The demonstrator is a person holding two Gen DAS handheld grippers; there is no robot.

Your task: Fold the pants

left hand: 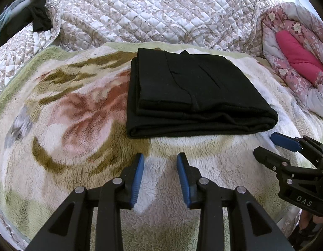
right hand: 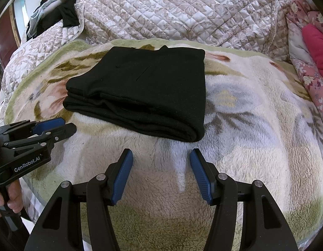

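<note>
Pants [left hand: 195, 96] lie folded on the blanket [left hand: 57, 125]; left tongs [left hand: 160, 163] and right tongs [right hand: 161, 159] gape, holding nothing.

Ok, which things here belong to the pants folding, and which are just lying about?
Job:
- folded black fabric pants
- left tongs, open, empty
- right tongs, open, empty
- fluffy floral fleece blanket beneath the pants

Lying about:
- quilted beige bedspread
- pink floral comforter
- dark clothes heap

The pants [left hand: 195, 96] are matt black knit cloth; the blanket [left hand: 67, 125] is shaggy fleece; the quilt [left hand: 151, 10], upper frame, is satiny stitched fabric.
</note>
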